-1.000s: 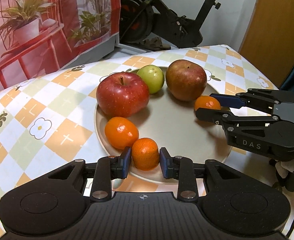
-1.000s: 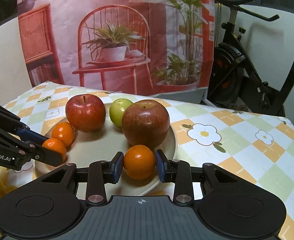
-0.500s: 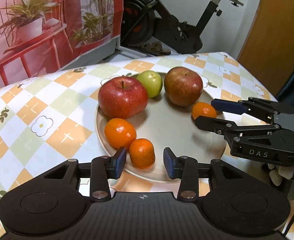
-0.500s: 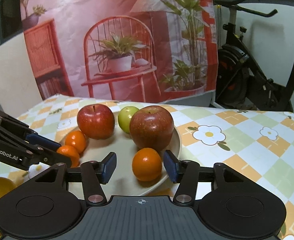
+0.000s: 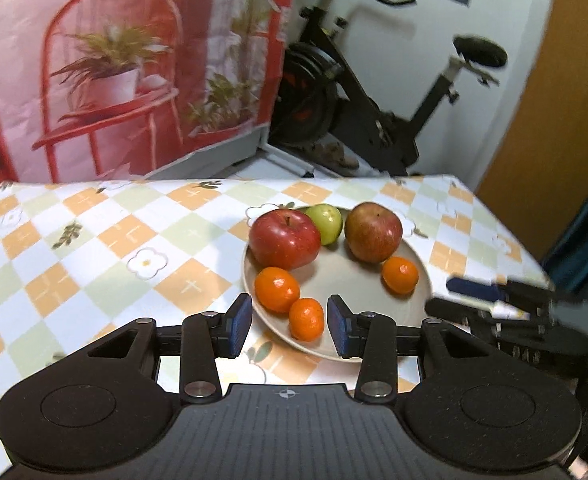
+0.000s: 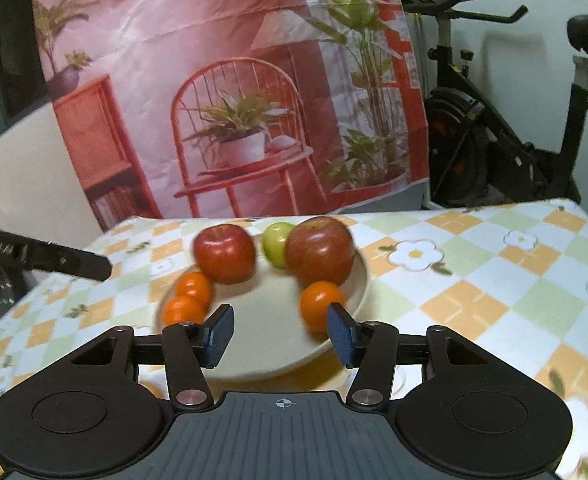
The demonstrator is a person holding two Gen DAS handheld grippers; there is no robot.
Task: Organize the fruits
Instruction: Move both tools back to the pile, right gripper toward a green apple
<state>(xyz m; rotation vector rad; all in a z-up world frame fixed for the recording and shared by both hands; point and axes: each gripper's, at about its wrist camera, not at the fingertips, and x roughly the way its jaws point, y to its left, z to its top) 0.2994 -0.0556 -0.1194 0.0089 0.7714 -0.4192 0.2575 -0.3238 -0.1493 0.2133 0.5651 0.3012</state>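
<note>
Both your grippers have let go and pulled back from the plate.
Left gripper spread around an orange; right gripper spread, empty.

Plate: one. Red apples: two. Green apple: one. Oranges: three. Grippers: two.

Fruit rings the plate, leaving its middle bare.
Apples and a green fruit block the far rim; tangerines flank both sides. The table left of the plate lies open.
</note>
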